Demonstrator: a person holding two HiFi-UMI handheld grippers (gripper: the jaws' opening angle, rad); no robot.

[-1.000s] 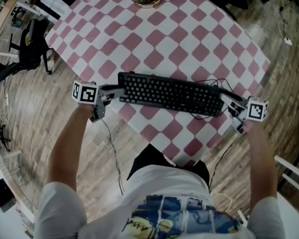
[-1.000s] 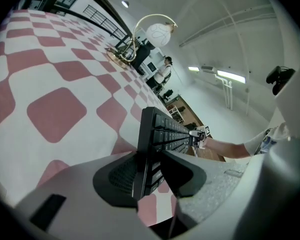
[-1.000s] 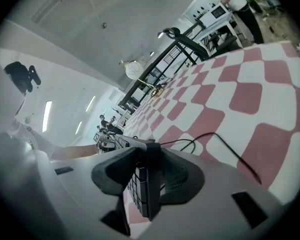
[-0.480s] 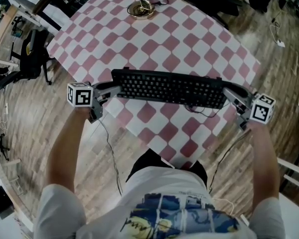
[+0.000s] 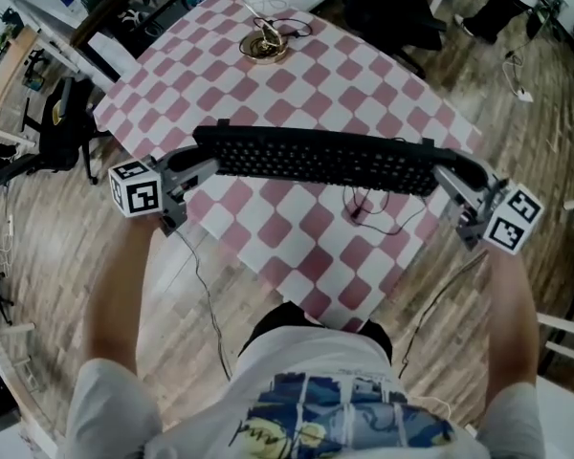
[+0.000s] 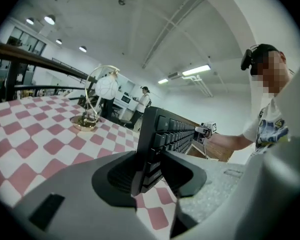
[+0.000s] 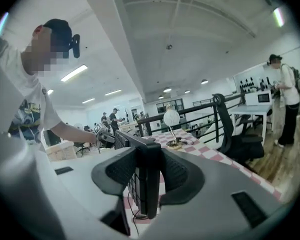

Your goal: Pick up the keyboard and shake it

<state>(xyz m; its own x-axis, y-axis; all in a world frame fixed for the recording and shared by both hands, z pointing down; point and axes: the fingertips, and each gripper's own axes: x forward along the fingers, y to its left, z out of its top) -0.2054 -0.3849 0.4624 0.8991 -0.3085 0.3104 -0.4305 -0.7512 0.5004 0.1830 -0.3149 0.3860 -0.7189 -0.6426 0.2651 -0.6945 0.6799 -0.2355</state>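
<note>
Now we are holding the keyboard (image 5: 325, 159) up off the tabletop (image 5: 297, 94), with one claw at each short end. The left claw (image 5: 199, 165) is clamping the keyboard's left end. In the left gripper view, its pads are pressing on both faces of the board, standing only as far apart as the board is thick. The right claw (image 5: 452, 172) is doing the same at the other end, with the board's edge sitting deep between its jaws and both pads bearing on it.

What we are watching is the line between the claws. The keyboard's long axis is running straight out ahead of each claw toward the other, so the two are pointing at one another along the board. The board itself is turned partly onto its edge between the pads. Neither hand is nearer to it, as each is carrying its own end.

A cable (image 5: 365, 204) is hanging from the underside, below the board and nearer the right claw than the left, with its slack lying on the tabletop. The tabletop is lying well below both claws.

We are judging that the lift is done and the shake is coming. For that, both claws need to be moving together across that long axis, or the board will be twisting out of one pinch.
</note>
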